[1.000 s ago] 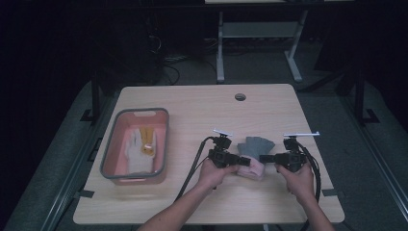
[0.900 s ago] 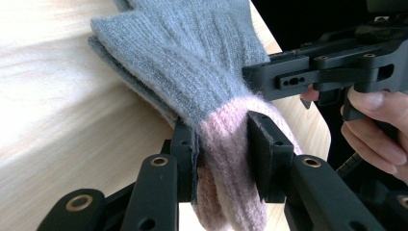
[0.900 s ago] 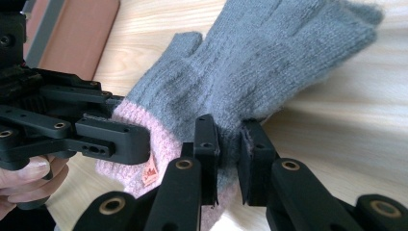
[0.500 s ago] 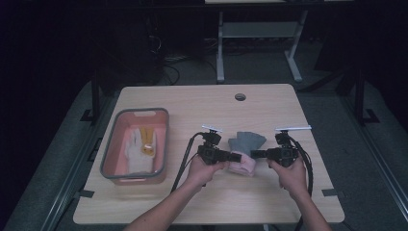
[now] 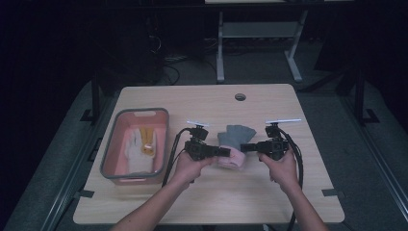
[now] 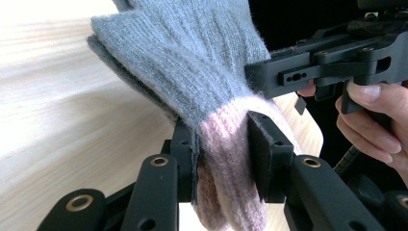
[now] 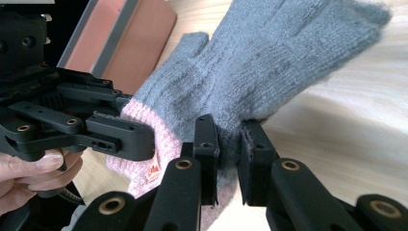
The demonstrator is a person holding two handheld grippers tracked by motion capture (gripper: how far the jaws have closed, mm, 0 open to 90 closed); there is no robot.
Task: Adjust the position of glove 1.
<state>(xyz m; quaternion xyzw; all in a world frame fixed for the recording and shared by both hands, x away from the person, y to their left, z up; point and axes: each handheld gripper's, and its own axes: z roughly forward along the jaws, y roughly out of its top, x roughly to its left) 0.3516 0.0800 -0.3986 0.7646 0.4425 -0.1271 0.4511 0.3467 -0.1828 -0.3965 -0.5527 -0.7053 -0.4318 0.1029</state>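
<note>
The grey glove [image 5: 234,143] hangs just above the counter [image 5: 269,202] between both hands, its fingers pointing away from the person, the left gripper [image 6: 223,159] clenched on its pink cuff, the right gripper [image 7: 230,144] pinching the grey edge opposite.

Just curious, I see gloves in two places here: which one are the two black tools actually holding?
The grey knit glove with the pink cuff, clamped from both sides by the left gripper and right gripper. The white glove lies untouched in the pink bin.
</note>
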